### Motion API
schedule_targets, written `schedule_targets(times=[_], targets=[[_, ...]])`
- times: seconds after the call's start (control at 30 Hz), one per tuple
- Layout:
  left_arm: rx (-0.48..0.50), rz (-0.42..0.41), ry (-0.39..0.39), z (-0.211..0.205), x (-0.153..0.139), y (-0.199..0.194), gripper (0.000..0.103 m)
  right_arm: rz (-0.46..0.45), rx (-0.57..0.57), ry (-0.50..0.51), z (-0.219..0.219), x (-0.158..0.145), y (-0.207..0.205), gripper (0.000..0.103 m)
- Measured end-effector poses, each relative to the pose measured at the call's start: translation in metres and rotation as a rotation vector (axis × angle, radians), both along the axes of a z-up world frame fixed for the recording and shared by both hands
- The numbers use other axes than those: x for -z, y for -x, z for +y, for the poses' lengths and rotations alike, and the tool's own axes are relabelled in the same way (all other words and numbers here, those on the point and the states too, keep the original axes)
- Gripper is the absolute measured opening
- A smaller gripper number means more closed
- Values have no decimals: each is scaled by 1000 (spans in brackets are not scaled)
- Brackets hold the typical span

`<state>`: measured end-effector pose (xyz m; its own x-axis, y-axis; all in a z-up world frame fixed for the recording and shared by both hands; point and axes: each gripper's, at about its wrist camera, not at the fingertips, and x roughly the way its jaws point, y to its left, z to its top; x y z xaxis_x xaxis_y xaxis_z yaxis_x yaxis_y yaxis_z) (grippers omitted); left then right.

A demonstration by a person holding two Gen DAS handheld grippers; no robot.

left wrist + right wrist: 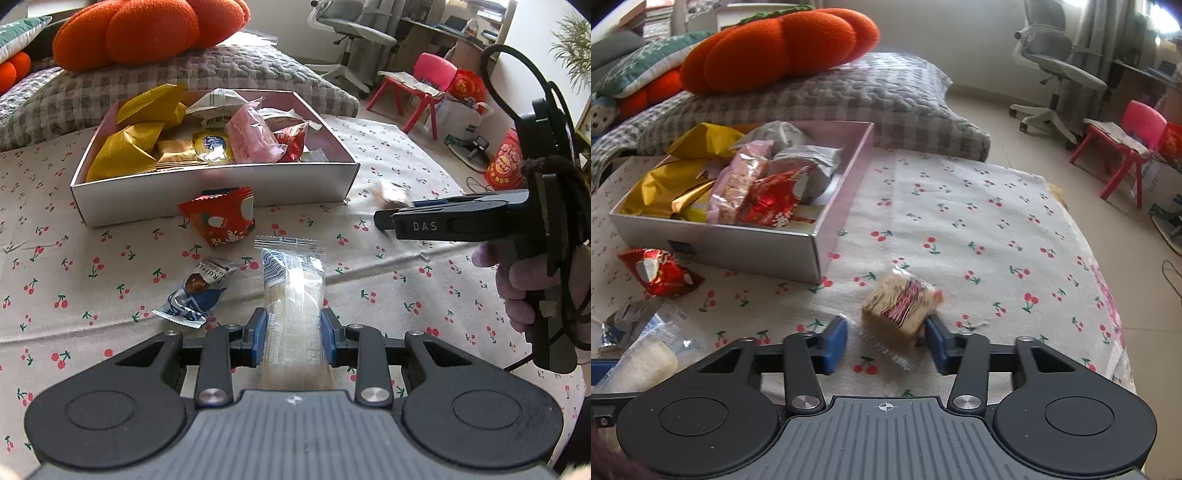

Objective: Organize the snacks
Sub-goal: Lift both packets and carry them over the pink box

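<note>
The left gripper (293,341) pinches a clear-wrapped pale wafer bar (293,291) between its blue pads, and the bar's long axis runs straight ahead along the fingers, its crimped end toward the white snack box (221,186) beyond. Just ahead and left of those fingers a blue chocolate wrapper (195,295), printed "TRUFFLE", lies slanted on the cherry-print cloth (74,266), and a red packet (221,218) sits in front of the box's near wall. The right gripper (886,343) stands spread: its right pad touches the near corner of a blurred brown cracker pack (901,304), while the left pad is clear of it, with bare cloth between. The pack lies just ahead of the fingertips, its long axis slanting toward the upper right. To the right of this gripper the cloth runs open to the bed's edge, with floor beyond; to its left stands the box, heaped with yellow, pink and red packets. In the left wrist view "DAS" reads on the right gripper's side, where a hand (524,280) holds the handle.
</note>
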<state>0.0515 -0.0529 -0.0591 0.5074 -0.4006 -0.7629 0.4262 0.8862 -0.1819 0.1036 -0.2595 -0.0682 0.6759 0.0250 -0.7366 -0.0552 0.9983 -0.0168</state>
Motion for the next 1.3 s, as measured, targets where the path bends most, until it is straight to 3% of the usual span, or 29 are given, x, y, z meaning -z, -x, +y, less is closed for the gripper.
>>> schedule_targets(times=[0.07, 0.27, 0.47, 0.7, 0.77, 0.87, 0.93, 1.13, 1.3], targets=[[3, 1, 4, 1, -1, 0, 28, -3, -31, 14, 4, -1, 1, 23], [-13, -7, 25, 9, -10, -3, 28, 7, -26, -19, 3, -4, 1, 13], [-39, -10, 37, 18, -14, -7, 28, -15, -4, -140, -8, -18, 2, 12], [-41, -9, 54, 19, -18, -9, 28, -34, -27, -171, -10, -28, 9, 7], [-34, -9, 53, 19, -18, -8, 28, -39, -57, -174, -8, -30, 11, 10], [-25, 2, 43, 15, -14, -7, 28, -40, -76, -139, -6, -29, 9, 34], [-20, 11, 36, 12, -10, -7, 28, -53, -60, -108, -6, -27, 5, 67], [-10, 30, 26, 8, -4, -9, 28, -13, -115, -53, -2, -15, -18, 72], [-4, 38, 19, 4, 0, -11, 27, -15, -151, 37, 1, -1, -26, 69]])
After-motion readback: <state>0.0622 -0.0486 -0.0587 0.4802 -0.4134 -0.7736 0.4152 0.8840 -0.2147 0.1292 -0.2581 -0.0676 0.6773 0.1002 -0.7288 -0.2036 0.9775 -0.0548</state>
